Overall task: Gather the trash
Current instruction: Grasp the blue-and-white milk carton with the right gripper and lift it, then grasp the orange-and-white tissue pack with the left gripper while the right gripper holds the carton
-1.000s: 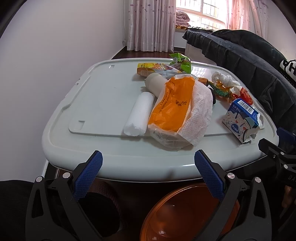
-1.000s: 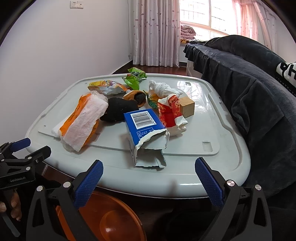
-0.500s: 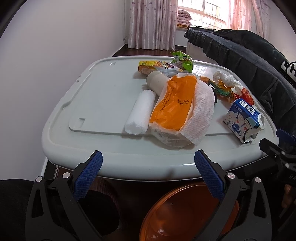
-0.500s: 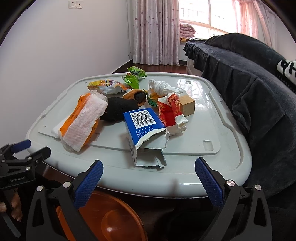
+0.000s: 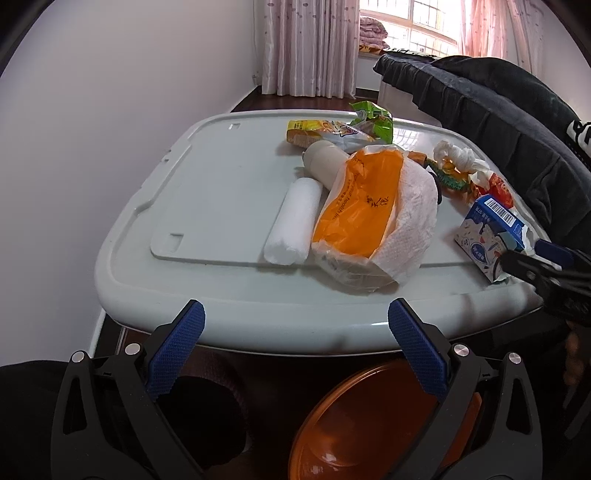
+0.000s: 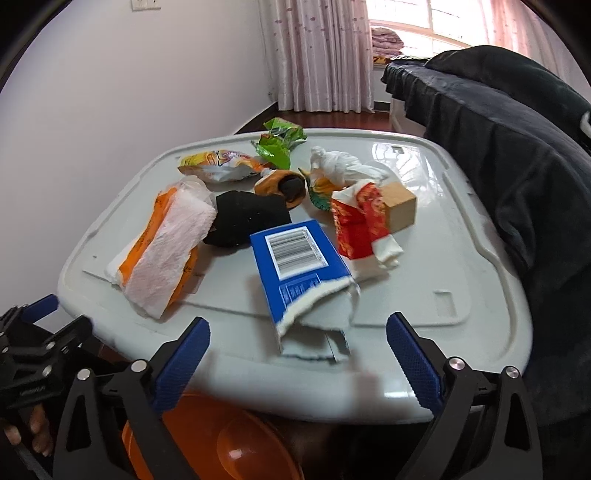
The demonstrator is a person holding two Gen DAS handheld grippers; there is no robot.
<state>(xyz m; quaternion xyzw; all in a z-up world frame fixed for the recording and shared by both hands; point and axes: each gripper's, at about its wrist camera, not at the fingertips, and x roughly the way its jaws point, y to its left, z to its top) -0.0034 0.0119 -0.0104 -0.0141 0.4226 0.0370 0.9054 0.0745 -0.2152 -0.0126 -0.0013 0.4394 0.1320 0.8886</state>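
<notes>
while the right tongs [image 6: 297, 356] stand wide, just closing a little, nothing is gripped; the torn blue carton [image 6: 301, 264] lies just ahead on the counter [image 6: 461, 258]. left tongs [image 5: 291, 345] are open, empty, above the orange bin [image 5: 369, 417].

Bright window [image 6: 424, 22] backlight, glare on tabletop [image 6: 417, 162], fisheye-warped corners.

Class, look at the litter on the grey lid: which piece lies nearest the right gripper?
The torn blue carton with the barcode, lying directly ahead of the open right gripper; every other scrap sits farther back.
</notes>
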